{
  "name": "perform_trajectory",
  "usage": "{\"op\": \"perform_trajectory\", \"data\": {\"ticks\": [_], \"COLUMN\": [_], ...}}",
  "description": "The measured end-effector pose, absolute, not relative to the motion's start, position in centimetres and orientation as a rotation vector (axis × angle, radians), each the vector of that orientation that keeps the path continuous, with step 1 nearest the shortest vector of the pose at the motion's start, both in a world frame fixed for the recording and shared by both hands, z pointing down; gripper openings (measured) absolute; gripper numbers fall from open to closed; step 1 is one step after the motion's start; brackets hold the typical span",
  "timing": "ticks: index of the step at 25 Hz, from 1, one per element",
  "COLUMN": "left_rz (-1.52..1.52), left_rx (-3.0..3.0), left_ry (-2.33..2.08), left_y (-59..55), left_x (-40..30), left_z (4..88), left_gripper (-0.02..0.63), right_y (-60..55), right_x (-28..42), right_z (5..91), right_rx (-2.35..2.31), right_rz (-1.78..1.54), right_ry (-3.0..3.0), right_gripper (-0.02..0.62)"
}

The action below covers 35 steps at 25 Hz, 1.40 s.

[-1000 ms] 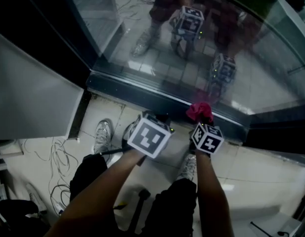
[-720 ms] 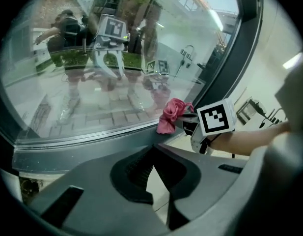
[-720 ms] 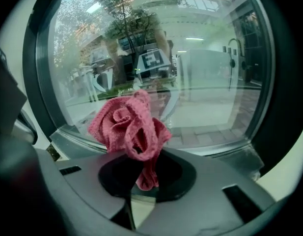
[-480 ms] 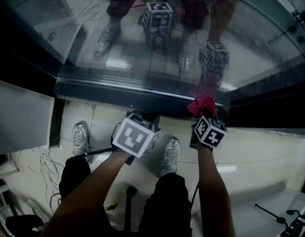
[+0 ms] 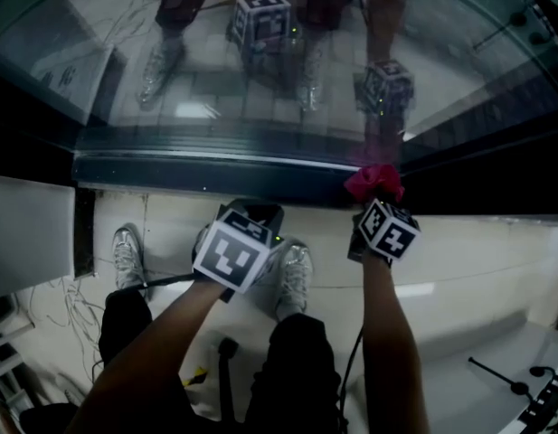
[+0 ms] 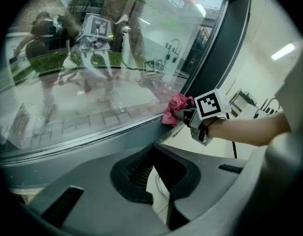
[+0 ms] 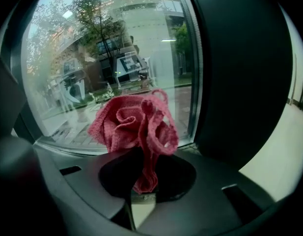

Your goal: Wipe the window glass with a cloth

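Overhead, window glass (image 5: 260, 80) fills the top: a large curved pane reflecting legs and marker cubes. Left gripper (image 6: 163, 200): jaws together, nothing between, back from the pane. Right gripper (image 7: 141, 195): jaws clenched on the cloth (image 7: 134, 124), which is pink-red, crumpled into ruffled folds, and sits at the pane's lower edge beside the dark frame (image 7: 239, 73). Each gripper's cube carries black-and-white square markers.

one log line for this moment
right gripper: shut on pink cloth | left gripper: shut, empty | cloth: low beside window glass

Black shorts (image 5: 297, 360), silvery lace-up sneakers (image 5: 295, 278)
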<state>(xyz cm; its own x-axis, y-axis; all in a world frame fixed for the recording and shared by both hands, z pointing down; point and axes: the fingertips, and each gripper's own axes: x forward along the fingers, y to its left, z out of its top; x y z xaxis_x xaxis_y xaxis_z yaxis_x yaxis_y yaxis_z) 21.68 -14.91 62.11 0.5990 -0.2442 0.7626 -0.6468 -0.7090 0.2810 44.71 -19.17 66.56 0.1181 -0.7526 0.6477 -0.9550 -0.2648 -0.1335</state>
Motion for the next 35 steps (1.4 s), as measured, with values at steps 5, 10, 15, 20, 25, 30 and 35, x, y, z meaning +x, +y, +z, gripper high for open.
{"op": "perform_trajectory", "data": {"ticks": [5,10,15,20,25,30,35], "left_rz": [1.003,1.016,1.007,0.995,0.971,0.815,0.65], "left_rx": [2.29,2.291,2.286,2.308,2.36,2.479,2.553], "left_ry": [-0.653,-0.647,-0.654,-0.695,-0.759,-0.846,-0.904], "left_y": [-14.1,-13.8,-14.3,-14.9,-15.6,-17.0,-16.8], "left_x": [22.7,23.0,22.9,22.3,20.8,20.3,18.9], "left_z": [61.9,62.4,62.2,62.2,59.8,53.8,48.0], "left_gripper": [0.003,0.003,0.003,0.003,0.003,0.003,0.002], "right_y": [-18.6,-17.5,-16.8,-15.7,-14.7,-15.1,-15.7], "right_x": [46.9,49.1,50.8,50.8,48.6,45.0,40.3], "right_z": [66.6,66.9,66.8,66.4,63.5,56.4,48.1], "right_rx": [2.161,2.271,2.397,2.429,2.407,2.333,2.241], "right_rz": [0.947,1.035,1.119,1.143,1.086,0.954,0.841], "right_ry": [-1.618,-1.532,-1.45,-1.421,-1.537,-1.753,-1.991], "right_gripper": [0.055,0.055,0.054,0.054,0.055,0.055,0.055]}}
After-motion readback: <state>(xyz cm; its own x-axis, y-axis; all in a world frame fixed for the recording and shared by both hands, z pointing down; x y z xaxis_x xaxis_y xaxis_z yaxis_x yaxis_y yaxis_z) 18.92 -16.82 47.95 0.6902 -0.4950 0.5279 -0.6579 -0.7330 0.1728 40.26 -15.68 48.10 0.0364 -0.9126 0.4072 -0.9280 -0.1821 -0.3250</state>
